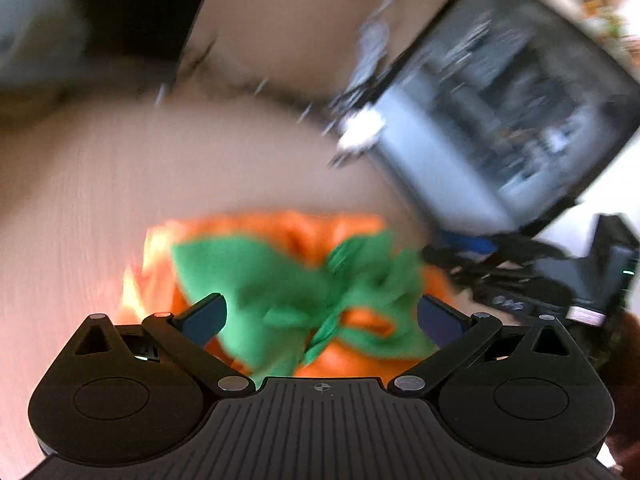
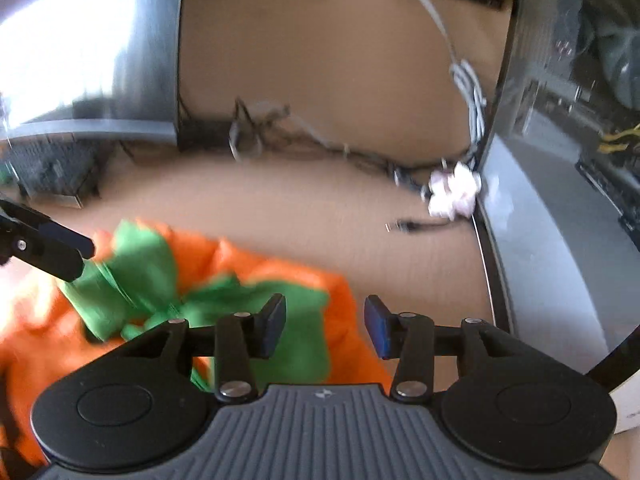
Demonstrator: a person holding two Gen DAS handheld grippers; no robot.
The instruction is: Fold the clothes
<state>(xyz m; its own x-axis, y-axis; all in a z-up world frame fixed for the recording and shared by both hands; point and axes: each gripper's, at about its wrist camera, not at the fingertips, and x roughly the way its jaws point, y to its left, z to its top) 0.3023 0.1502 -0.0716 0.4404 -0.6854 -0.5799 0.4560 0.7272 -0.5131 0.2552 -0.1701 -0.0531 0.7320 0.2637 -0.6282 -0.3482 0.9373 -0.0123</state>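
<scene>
An orange garment [image 1: 280,232] with a crumpled green garment [image 1: 280,288] on top lies on a tan wooden table [image 1: 120,180]. My left gripper [image 1: 322,316] is wide open just above the green cloth, with nothing between its fingers. In the right wrist view the orange garment [image 2: 288,276] and green cloth [image 2: 140,272] lie at lower left. My right gripper [image 2: 325,328] is open and empty over the orange garment's right edge. The left gripper's fingers [image 2: 48,244] reach in from the left beside the green cloth. Both views are blurred.
A glass-sided computer case [image 1: 500,92] stands at the right of the table and shows in the right wrist view [image 2: 568,120]. Loose cables [image 2: 312,140] and a white crumpled tissue [image 2: 454,192] lie at the back. A monitor [image 2: 80,48] stands at the left.
</scene>
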